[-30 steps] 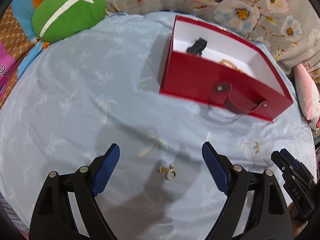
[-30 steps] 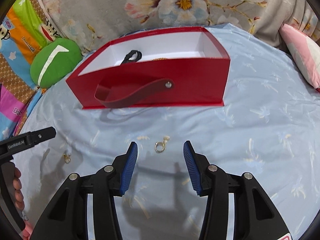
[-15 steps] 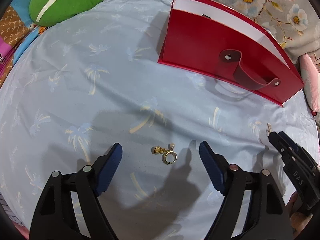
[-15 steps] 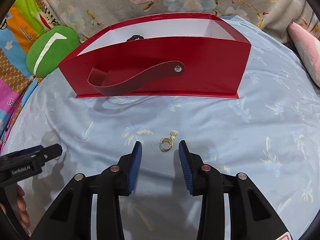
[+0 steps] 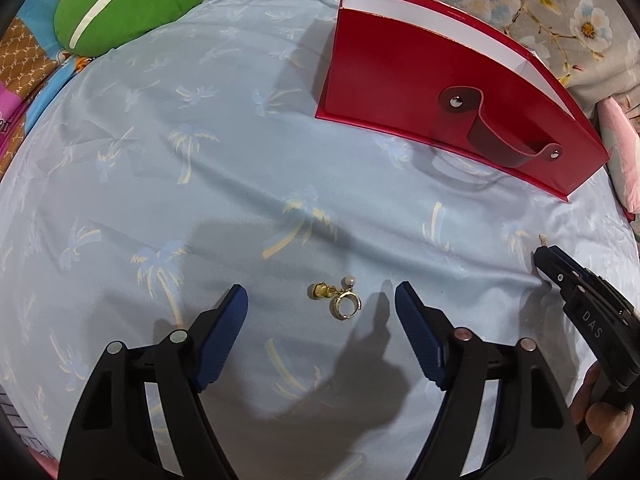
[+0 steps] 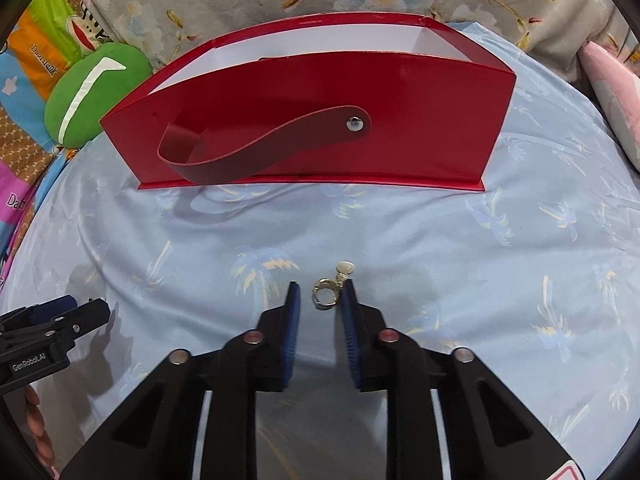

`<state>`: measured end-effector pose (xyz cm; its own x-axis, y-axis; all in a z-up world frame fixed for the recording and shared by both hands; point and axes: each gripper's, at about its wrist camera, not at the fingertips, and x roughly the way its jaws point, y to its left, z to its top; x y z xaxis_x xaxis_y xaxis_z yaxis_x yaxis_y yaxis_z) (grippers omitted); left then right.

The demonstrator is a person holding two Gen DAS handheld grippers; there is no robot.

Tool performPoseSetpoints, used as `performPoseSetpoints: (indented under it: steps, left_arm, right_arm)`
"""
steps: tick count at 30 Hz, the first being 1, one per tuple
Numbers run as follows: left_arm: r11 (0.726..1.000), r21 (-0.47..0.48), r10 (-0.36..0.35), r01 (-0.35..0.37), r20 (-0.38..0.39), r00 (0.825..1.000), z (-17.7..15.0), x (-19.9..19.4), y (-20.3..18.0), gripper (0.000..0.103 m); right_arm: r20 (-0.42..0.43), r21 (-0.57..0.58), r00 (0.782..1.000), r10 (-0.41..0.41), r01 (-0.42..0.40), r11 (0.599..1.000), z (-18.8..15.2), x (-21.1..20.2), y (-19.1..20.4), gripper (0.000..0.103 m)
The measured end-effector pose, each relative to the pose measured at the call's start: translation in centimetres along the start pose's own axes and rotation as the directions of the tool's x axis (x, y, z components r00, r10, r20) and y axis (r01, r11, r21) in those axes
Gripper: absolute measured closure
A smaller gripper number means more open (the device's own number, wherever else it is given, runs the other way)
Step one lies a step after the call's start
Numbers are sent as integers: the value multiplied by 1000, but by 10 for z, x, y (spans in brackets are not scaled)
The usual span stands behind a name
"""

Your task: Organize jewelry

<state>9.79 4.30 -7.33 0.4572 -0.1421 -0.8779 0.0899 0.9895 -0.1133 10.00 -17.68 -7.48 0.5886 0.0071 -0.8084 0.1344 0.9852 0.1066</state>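
Surface: a pale blue sheet (image 5: 240, 152) printed with palm trees, softly creased, fills the foreground in both views.
Backdrop: a grey floral cloth (image 6: 208, 4) with white, pink and yellow blooms runs behind the sheet.
Left edge: a green cushion (image 5: 124, 4) with a white stripe sits at the sheet's far left corner, next to a bright patchwork cloth (image 6: 28, 68) in orange, blue, brown and pink with cartoon print.
Right edge: a pink pillow (image 6: 612, 92) lies just beyond the sheet.
Light: strong overhead light throws hard dark shadows onto the sheet in the foreground.
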Motion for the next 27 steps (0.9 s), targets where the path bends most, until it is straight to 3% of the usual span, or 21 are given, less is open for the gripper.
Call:
performPoseSetpoints:
  steps: [10, 15, 17, 20, 22, 27]
  left_arm:
    - [998, 35, -56, 56, -1, 998, -4, -4, -7, 63]
    - [996, 40, -77, 77, -5, 997, -4, -4, -11, 69]
    - [995, 49, -81, 82, -9, 997, -4, -3, -14, 82]
    - [992, 42, -116, 116, -21, 993, -4, -2, -14, 88]
    - [987, 33, -156, 158, -46, 987, -4, 0, -14, 102]
    - [983, 27, -179, 181, -49, 983, -6, -1, -15, 103]
  right_arm:
    - [-1, 18, 1000, -4, 4, 1000, -7, -7, -7, 91]
    - [2, 30, 1000, 3, -3, 1000, -8, -10, -12, 91]
    - [3, 35, 1000, 3, -4, 999, -9, -11, -14, 91]
    - [5, 44, 1000, 5, -5, 999, -10, -14, -17, 91]
    - [6, 48, 1000, 7, -7, 999, -12, -16, -18, 91]
    - [7, 48, 1000, 12, -12, 999, -14, -20, -19, 91]
